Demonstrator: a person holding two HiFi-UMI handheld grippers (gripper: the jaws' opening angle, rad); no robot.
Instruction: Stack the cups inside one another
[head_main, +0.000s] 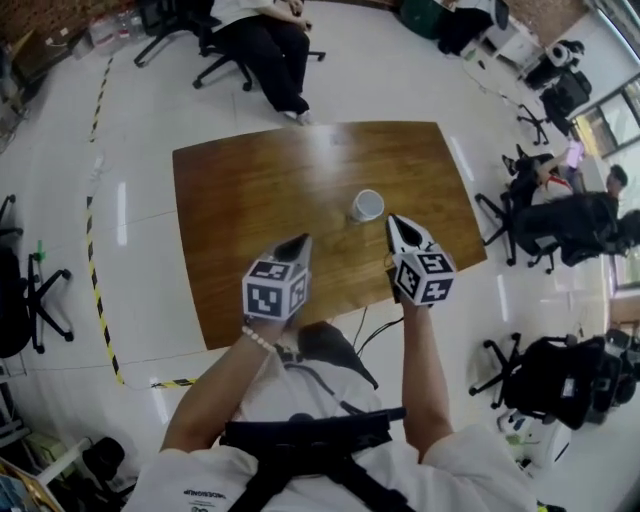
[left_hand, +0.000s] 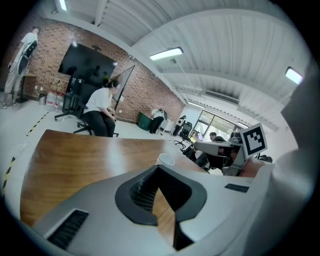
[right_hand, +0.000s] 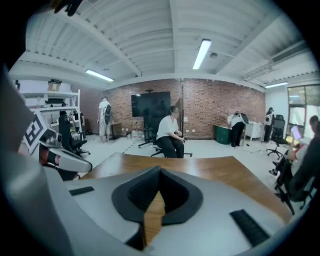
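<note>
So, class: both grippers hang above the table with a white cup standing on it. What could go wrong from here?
1. The right gripper is shut and close to the white cup. Reaching in without opening could tip the cup.
2. The cup stands loose on the smooth wooden table, so a nudge might slide it away.
3. The left gripper is also shut and is not steadying the cup.

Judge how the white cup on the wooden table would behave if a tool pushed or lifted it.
The white cup looks small and disposable, so probably light and easily crushed. It stands upright, mouth up, on the smooth table, so a push would likely slide or tip it. Tipped, its round wall would probably roll.
</note>
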